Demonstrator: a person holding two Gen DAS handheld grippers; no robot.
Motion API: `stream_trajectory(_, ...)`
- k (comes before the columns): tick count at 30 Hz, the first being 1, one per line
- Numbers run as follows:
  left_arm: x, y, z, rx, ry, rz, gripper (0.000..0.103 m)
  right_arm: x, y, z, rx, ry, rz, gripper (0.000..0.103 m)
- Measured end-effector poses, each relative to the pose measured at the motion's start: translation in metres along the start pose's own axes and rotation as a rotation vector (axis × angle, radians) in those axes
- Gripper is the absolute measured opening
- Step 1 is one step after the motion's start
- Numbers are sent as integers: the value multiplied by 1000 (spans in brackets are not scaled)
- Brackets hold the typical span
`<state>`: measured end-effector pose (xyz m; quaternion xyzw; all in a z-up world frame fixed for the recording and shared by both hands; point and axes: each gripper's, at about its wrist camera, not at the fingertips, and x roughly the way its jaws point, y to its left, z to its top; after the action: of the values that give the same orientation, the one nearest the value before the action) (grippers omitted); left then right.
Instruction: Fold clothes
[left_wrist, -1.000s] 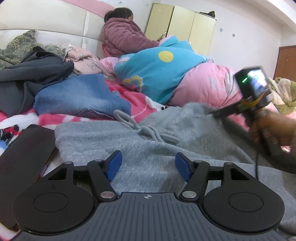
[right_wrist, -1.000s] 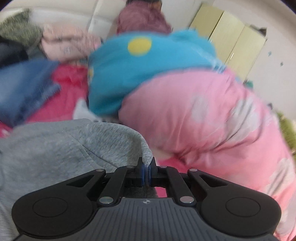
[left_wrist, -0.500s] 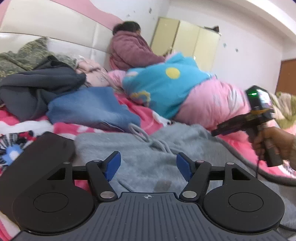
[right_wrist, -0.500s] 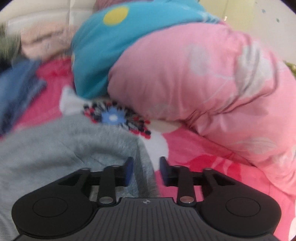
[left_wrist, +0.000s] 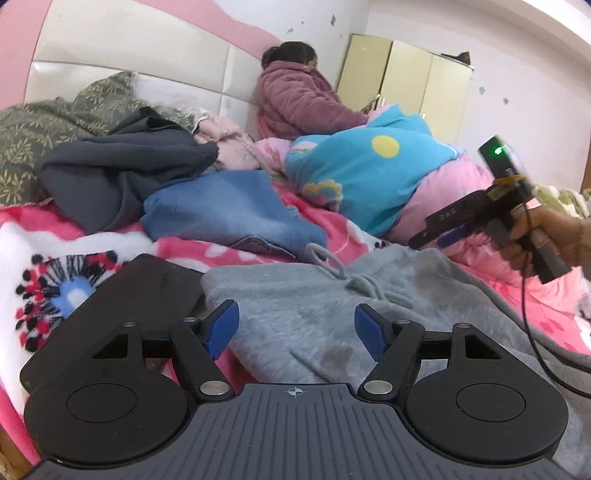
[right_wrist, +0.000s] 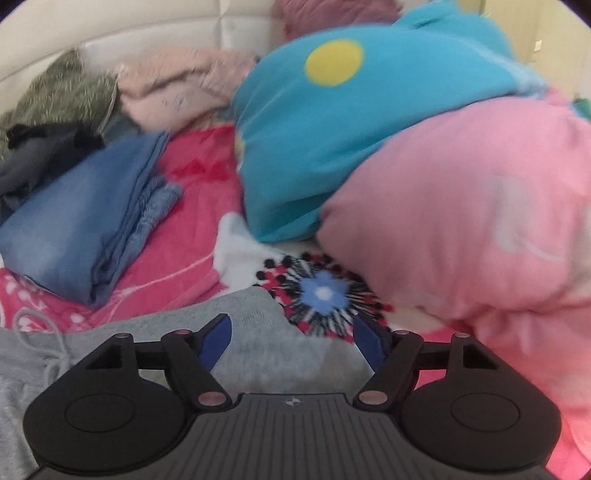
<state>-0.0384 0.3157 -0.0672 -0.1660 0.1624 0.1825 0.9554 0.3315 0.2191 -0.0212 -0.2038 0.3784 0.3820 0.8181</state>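
Jaws spread wide on both the left gripper (left_wrist: 295, 328) and right gripper (right_wrist: 291, 336), above grey sweatpants (left_wrist: 332, 306).

Soft, even daylight filled the room, casting only faint shadows. The left wrist view was fairly sharp, with fisheye bending at its dark corners. The right wrist view was motion-blurred, the blue and pink quilt (right_wrist: 369, 147) smeared and slightly washed out.
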Motion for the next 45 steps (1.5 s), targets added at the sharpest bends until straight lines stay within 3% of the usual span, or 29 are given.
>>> stream_trajectory(13,2,19,0,-94,39,-44,65,63,-32,13,114,281,297,76)
stream_trajectory(16,1,23,1,-120,30,-50,62,60,-29,11,100,298,327,66)
stream_trajectory(19,0,24,2,-132,26,-52,61,49,-14,7,0,280,301,56)
stream_trajectory(22,0,21,1,-120,25,-42,61,33,4,2,-87,217,221,42)
stream_trajectory(23,0,20,1,-115,25,-38,60,28,12,0,-122,185,179,29)
stream_trajectory(26,0,18,0,-102,23,-26,57,13,30,-6,-224,99,72,18)
stream_trajectory(29,-1,16,0,-97,23,-19,55,1,60,-20,-375,12,-74,15)
stream_trajectory(36,-1,13,-2,-87,35,-15,54,-9,130,-60,-866,-239,-453,12)
stream_trajectory(40,0,9,-4,-85,55,-30,50,-4,142,-66,-973,-317,-565,12)
stream_trajectory(45,6,4,-6,-103,98,-59,44,2,155,-69,-1083,-397,-643,12)
